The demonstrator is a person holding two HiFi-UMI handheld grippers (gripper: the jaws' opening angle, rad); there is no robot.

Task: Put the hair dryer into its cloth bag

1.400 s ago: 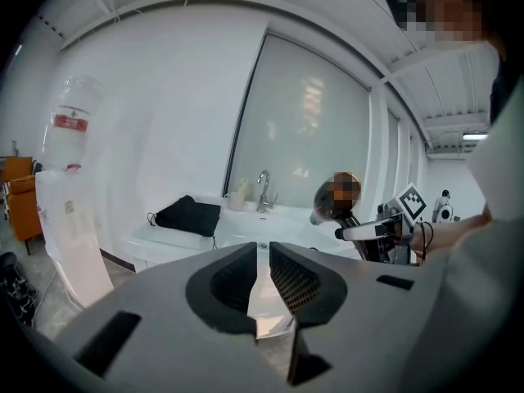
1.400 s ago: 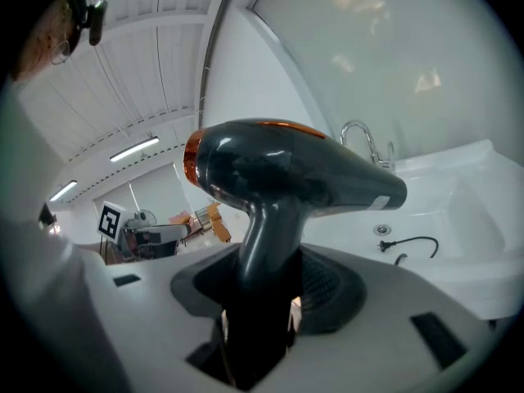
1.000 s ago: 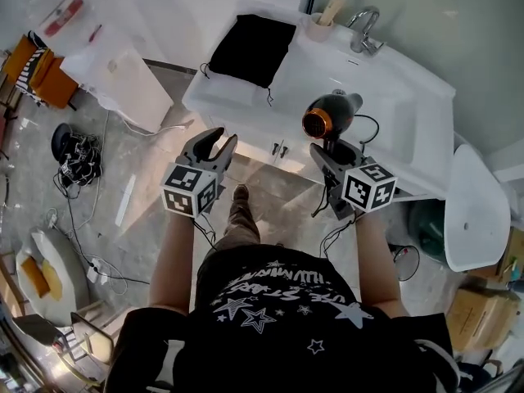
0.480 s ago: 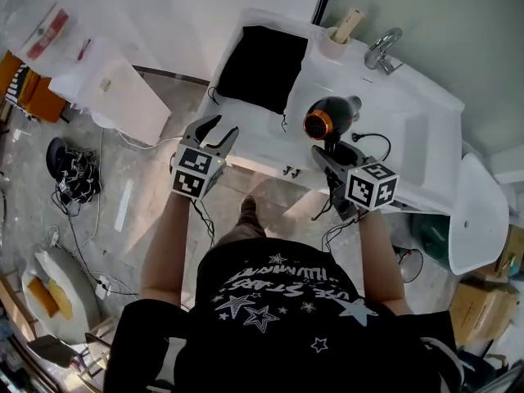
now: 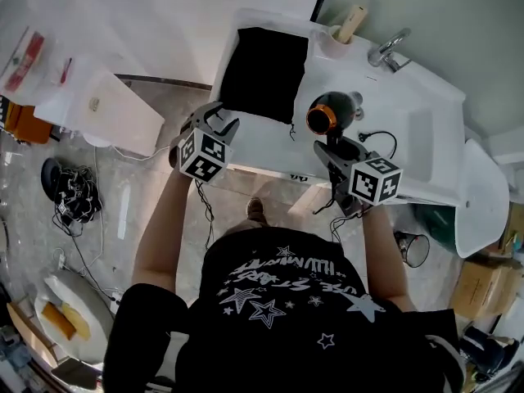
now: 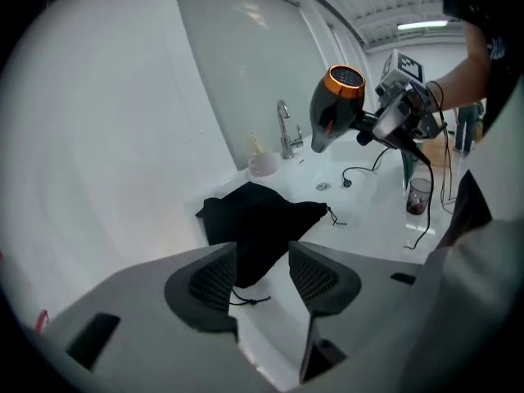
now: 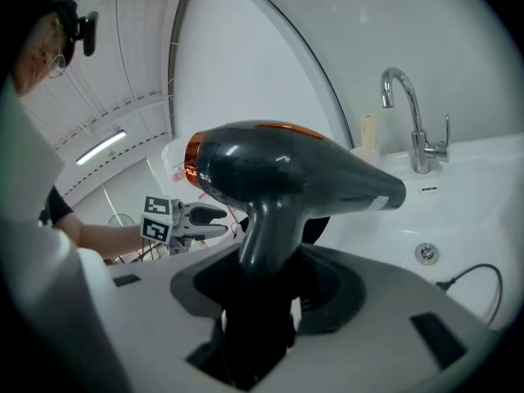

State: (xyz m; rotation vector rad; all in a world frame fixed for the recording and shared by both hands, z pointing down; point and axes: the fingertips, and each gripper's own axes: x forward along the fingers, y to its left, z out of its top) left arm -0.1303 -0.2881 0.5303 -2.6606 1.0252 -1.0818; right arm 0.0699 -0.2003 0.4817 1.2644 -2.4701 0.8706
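**Head view.** The person stands before a white washbasin counter [image 5: 426, 105]. The cloth bag [image 5: 266, 72], black, lies flat on the counter's left part, its drawstring trailing off the near edge. The left gripper [image 5: 221, 116] hovers at the counter's front edge, just beside the bag's near left corner and not touching it. The right gripper [image 5: 339, 147] is clenched on the handle of the hair dryer [image 5: 329, 111], which is held upright above the counter to the right of the bag, its orange-ringed end facing the camera. A black cord [image 5: 381, 137] lies on the counter near the dryer. A faucet [image 5: 389, 49] and a cup [image 5: 332, 46] stand at the back.

**Left gripper view.** The jaws are apart and opening; the pads grip nothing. The bag's near edge and a loop of drawstring [image 6: 246, 300] show through the gap, lying on the counter beyond the pads. The dryer is in the air at upper right, clear of the bag.

**Right gripper view.** Both jaws press on the dryer's dark handle, which rises from between them; the body lies across the frame with the nozzle toward the faucet. A drain [image 7: 425, 253] sits in the basin below. The left gripper is visible in the distance at left.
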